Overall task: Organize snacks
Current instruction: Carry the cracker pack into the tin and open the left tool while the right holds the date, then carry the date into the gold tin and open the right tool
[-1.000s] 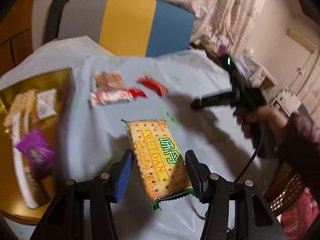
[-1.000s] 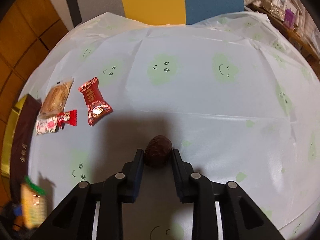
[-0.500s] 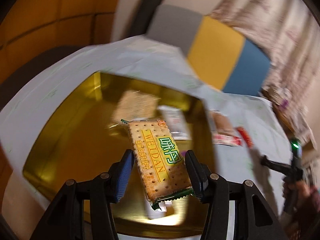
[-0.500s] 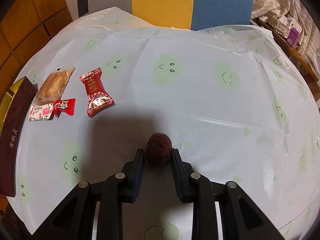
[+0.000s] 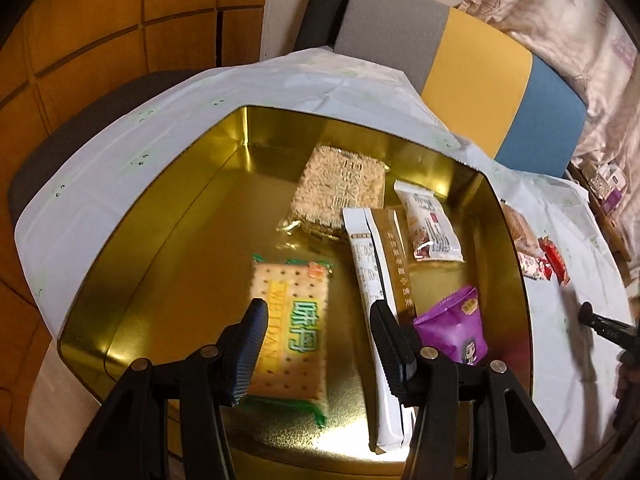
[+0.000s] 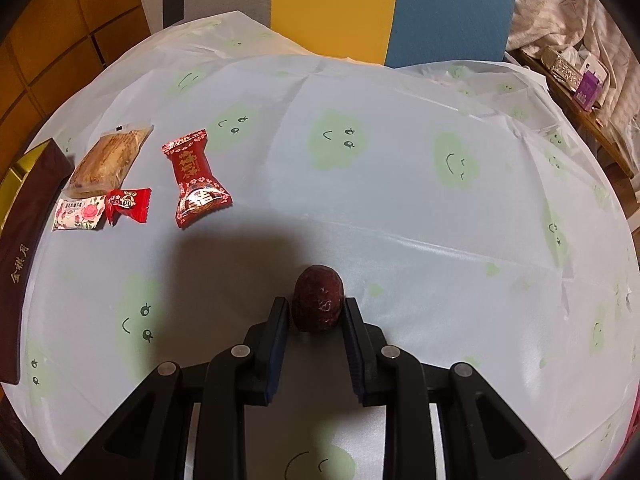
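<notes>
In the left wrist view my left gripper [image 5: 316, 320] is open above the gold tin [image 5: 168, 216]. The WEIDAN cracker pack [image 5: 290, 332] lies loose below the fingers, inside the tin. Other packs lie in the tin: a rice-cracker pack [image 5: 340, 192], a white and gold sachet pair [image 5: 376, 272], a white snack pack [image 5: 432, 224] and a purple pack [image 5: 456, 328]. In the right wrist view my right gripper [image 6: 316, 316] is shut on a dark red date [image 6: 318, 304], held over the tablecloth.
On the smiley tablecloth [image 6: 400, 184] left of the right gripper lie a red candy [image 6: 196, 180], a small red candy [image 6: 128, 206], a rose-print pack [image 6: 76, 214] and a clear pastry pack [image 6: 108, 160]. The tin's dark side [image 6: 24, 248] is at the far left. A chair [image 6: 360, 4] stands behind.
My left gripper opened and let go of the WEIDAN cracker pack, which dropped into the gold tin. My right gripper stays shut on the date and has barely moved.
</notes>
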`<state>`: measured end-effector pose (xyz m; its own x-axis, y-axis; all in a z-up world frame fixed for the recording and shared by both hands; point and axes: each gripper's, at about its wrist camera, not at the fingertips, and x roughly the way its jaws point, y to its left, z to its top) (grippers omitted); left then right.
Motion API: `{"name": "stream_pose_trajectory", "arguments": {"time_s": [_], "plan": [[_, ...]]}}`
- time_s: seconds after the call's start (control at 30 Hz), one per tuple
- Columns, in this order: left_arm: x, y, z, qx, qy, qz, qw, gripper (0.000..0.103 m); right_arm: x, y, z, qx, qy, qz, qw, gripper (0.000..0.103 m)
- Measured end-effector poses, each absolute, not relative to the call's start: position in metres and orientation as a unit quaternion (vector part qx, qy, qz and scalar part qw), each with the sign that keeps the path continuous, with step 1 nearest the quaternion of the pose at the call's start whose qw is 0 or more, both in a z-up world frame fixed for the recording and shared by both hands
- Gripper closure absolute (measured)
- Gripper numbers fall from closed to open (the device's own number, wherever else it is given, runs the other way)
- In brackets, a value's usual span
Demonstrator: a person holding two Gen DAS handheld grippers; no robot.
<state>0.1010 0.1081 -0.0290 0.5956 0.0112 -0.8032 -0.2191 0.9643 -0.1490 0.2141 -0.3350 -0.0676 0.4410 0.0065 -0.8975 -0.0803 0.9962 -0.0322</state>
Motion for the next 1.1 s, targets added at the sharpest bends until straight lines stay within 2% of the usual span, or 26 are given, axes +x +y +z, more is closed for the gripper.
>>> {"name": "stream_pose_trajectory", "arguments": {"time_s": [0.67, 1.1], "plan": [[0.068, 0.054, 0.026, -0.059, 0.364, -0.007, 0.93, 0.049, 0.207, -0.331, -0.067, -0.053, 0.52, 0.028, 0.852, 0.079], [0.035, -0.014, 0.015, -0.023, 0.367, -0.187, 0.911, 0.049, 0.201, -0.322, -0.065, -0.067, 0.521, 0.006, 0.851, 0.079]]}}
